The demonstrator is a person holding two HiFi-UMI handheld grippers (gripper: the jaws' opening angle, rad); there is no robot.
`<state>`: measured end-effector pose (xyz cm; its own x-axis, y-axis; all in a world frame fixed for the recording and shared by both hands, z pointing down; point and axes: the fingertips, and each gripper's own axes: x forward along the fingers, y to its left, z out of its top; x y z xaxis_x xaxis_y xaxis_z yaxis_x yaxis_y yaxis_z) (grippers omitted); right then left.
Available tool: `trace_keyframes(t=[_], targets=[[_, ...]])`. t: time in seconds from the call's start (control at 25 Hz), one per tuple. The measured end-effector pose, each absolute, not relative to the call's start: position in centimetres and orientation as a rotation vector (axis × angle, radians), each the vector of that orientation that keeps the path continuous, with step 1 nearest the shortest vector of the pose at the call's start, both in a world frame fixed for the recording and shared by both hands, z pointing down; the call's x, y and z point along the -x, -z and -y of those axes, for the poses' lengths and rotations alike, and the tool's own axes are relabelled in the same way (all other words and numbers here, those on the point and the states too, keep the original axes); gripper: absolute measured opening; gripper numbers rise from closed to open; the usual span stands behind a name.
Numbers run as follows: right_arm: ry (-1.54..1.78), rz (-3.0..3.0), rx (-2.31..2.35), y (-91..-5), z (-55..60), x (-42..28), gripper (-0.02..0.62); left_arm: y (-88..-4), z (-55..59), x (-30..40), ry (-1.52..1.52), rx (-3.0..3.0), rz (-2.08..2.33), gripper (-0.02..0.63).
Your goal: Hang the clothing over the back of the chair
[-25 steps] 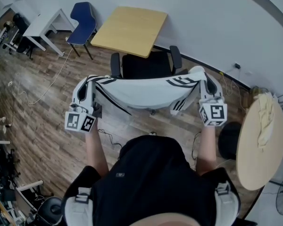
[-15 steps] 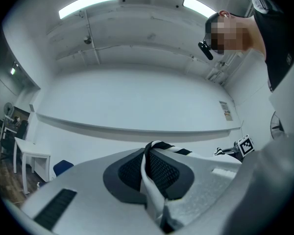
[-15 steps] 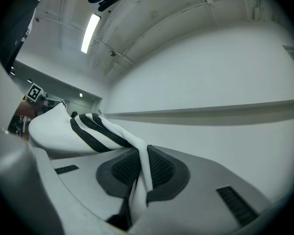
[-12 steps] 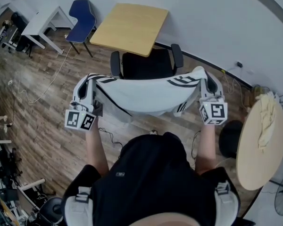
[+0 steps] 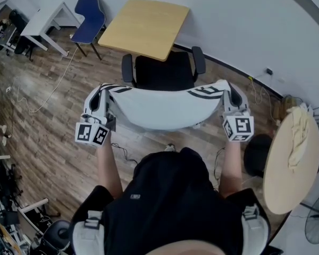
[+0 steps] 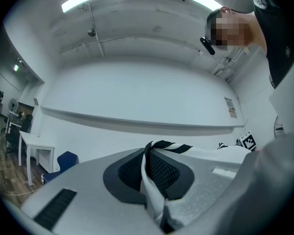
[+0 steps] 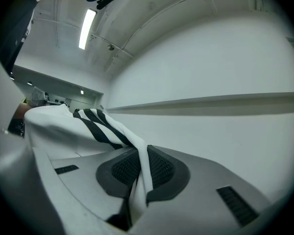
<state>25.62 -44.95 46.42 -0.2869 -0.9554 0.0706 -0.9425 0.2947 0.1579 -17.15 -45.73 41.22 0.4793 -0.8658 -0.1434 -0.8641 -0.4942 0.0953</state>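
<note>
At mid-left, the left claw [image 5: 99, 99] is clamped on 1 striped end of the white clothing [image 5: 159, 109], which is stretched across the centre just below the black chair [image 5: 162, 70]. At right, the right claw [image 5: 232, 95] pinches the other end. Hold both ends level and taut, then lower the middle over the backrest.
</note>
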Motion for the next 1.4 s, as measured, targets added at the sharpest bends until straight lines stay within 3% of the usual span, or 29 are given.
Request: trace_keyframes(t=[0.56, 0.92, 1.4], targets=[[0.047, 2.428, -1.588, -50.5, 42.7, -24.6, 0.026, -48.6, 41.1, 16.4, 0.054, -2.576, 1.607, 0.006], [0.005, 2.451, -1.442, -51.4, 40.1, -24.7, 0.061, -49.0, 36.2, 14.6, 0.045, -2.483, 1.649, 0.011], [-0.024, 2.472, -1.393, -52.9, 34.7, -29.1, 0.002, -47.8, 29.5, 11.9, 0.094, -2.429, 1.716, 0.006]])
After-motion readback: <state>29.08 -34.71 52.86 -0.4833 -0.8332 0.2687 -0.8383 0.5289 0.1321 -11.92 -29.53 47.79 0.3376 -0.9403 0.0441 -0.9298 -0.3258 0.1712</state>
